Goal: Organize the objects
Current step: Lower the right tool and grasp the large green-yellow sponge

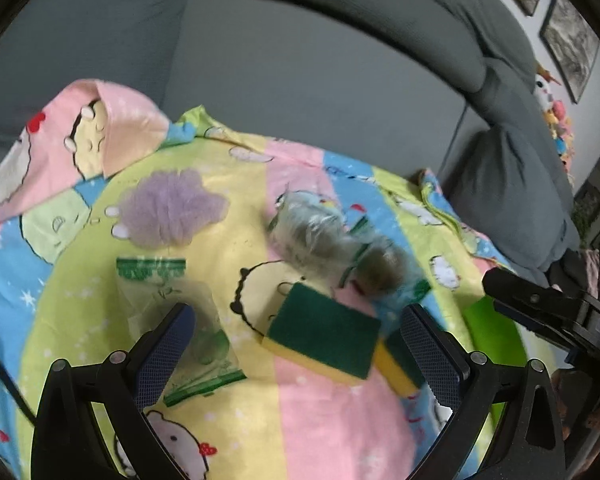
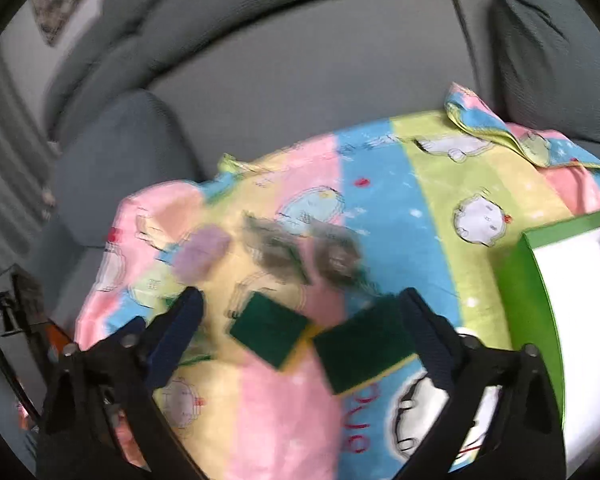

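A striped cartoon blanket (image 1: 300,412) covers the sofa seat. On it lie a purple mesh pouf (image 1: 172,212), a clear bag with green print (image 1: 168,300), a clear pack of grey scouring balls (image 1: 332,240) and two green-and-yellow sponges (image 1: 324,332) (image 1: 396,360). My left gripper (image 1: 300,320) hangs open above the nearer sponge, touching nothing. The right wrist view is blurred. My right gripper (image 2: 300,304) is open over both sponges (image 2: 270,330) (image 2: 364,352); the right one lies against its right finger (image 2: 424,332). The pouf (image 2: 202,254) sits further back.
A green box with a white inside (image 2: 560,280) stands on the blanket at the right, its edge (image 1: 488,320) also visible beside my right gripper's black body (image 1: 540,308). Grey sofa cushions (image 1: 300,80) rise behind. Plush toys (image 1: 556,112) sit at the far right.
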`<state>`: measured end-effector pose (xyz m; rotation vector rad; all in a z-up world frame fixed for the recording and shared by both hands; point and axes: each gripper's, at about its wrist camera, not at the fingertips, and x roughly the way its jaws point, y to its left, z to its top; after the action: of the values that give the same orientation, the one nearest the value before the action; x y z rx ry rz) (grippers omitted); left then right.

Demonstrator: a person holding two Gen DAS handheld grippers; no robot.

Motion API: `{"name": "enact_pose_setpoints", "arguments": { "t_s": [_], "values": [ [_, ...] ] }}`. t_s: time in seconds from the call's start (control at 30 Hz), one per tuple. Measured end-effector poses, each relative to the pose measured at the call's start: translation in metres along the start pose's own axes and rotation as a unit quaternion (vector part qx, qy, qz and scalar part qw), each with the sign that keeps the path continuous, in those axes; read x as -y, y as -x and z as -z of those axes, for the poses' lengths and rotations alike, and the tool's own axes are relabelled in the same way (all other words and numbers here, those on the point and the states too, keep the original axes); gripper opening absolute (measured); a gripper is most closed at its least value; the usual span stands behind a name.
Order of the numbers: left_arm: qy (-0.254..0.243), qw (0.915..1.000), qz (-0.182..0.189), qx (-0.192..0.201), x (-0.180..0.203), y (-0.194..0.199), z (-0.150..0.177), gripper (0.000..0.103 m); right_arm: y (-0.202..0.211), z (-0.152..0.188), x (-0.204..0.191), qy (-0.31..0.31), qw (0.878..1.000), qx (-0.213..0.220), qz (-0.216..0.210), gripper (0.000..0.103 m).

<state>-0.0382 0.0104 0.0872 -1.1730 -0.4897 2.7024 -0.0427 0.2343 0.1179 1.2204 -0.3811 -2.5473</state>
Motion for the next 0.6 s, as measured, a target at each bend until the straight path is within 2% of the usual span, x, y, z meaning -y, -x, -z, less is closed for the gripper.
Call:
{"name": "enact_pose_setpoints", "arguments": {
  "t_s": [0.1,0.13,0.17,0.2,0.23,0.27,0.4,0.53,0.6],
  "values": [
    [-0.027,0.9995,-0.001,-0.015,0.004,-0.014,0.002,0.102,-0.027,0.005,0.015,-0.042,0.997,-0.057,-0.030,0.069],
    [-0.038,0.9991,0.003,-0.017,0.005,-0.016,0.003,0.102,-0.034,0.006,0.015,-0.045,0.996,-0.068,-0.045,0.067],
    [-0.045,0.9989,0.011,-0.012,0.004,-0.018,0.005,0.102,-0.040,0.008,0.014,-0.048,0.994,-0.076,-0.056,0.060],
    [-0.049,0.9985,0.016,-0.015,0.002,-0.022,0.009,0.098,-0.047,0.010,0.011,-0.051,0.993,-0.090,-0.062,0.052],
    [-0.054,0.9980,0.008,-0.030,0.003,-0.027,0.010,0.093,-0.052,0.012,0.008,-0.051,0.991,-0.099,-0.067,0.049],
    [-0.060,0.9973,0.000,-0.043,0.003,-0.033,0.010,0.082,-0.055,0.013,0.005,-0.048,0.991,-0.100,-0.072,0.046],
    [-0.066,0.9962,0.028,-0.050,0.001,-0.040,0.009,0.080,-0.070,0.015,-0.007,-0.039,0.990,-0.120,-0.067,0.045],
    [-0.064,0.9950,0.033,-0.070,-0.003,-0.046,0.009,0.080,-0.085,0.018,-0.005,-0.045,0.988,-0.144,-0.041,0.045],
    [-0.060,0.9945,0.047,-0.072,-0.007,-0.048,0.010,0.079,-0.090,0.018,-0.007,-0.049,0.986,-0.154,-0.053,0.044]
  ]
}}
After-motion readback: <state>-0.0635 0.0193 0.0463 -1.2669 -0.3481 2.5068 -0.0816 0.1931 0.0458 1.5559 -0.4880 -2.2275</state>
